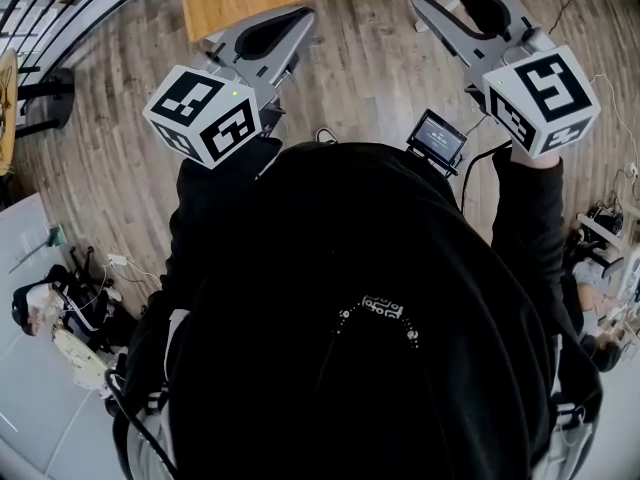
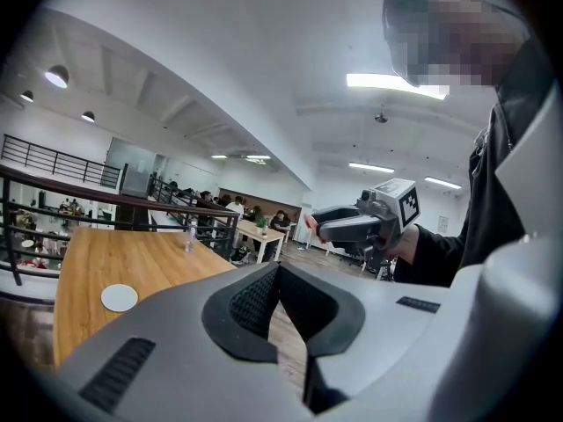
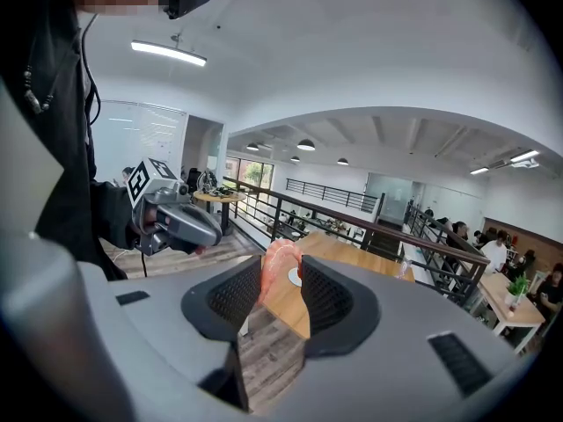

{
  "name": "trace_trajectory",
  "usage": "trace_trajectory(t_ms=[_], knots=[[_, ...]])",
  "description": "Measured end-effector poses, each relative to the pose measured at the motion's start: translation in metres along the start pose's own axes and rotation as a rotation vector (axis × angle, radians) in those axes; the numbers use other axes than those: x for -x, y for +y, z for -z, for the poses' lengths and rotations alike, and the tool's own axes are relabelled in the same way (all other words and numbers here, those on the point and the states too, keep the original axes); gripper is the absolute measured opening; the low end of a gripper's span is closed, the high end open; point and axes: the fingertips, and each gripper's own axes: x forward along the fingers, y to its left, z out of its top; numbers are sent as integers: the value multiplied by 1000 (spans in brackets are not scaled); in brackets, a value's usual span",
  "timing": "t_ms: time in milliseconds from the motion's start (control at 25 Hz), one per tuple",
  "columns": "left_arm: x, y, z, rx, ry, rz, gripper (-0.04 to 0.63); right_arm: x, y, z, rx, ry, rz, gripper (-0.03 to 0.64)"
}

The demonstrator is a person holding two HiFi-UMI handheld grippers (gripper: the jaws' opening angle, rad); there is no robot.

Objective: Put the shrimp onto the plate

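Right hand-held gripper [image 3: 283, 264] clamped shrimp [image 3: 271, 275]; left hand-held gripper [image 2: 278, 269] jaws together, empty. Slippery shrimp might drop before reaching plate [image 2: 119, 297] on far table [image 2: 97, 253].

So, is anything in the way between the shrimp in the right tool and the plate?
Nothing visible. The right tool grips the shrimp near the table edge. The plate lies on bare wood, and only a bottle stands farther back.
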Motion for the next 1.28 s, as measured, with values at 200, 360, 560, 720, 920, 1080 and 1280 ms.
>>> trace_trajectory(t_ms=[200, 360, 560, 720, 920, 1080, 1280], knots=[[14, 26, -7, -8, -8, -7, 6, -27, -1, -14, -7, -15, 7, 153], [27, 44, -7, 6, -29, -21, 6, -48, 0, -29, 0, -21, 3, 153], [40, 49, 2, 41, -47, -54, 6, -60, 8, -34, 26, -5, -39, 153], [47, 59, 6, 59, -48, -87, 6, -72, 6, -35, 26, -5, -69, 153], [49, 100, -1, 60, -64, -162, 6, -113, -15, -43, 44, -25, -105, 153], [63, 105, 10, 67, -60, -192, 6, -119, -10, -42, 49, -36, -116, 153], [58, 116, 8, 71, -54, -208, 6, -137, -23, -47, 54, -43, -130, 153]])
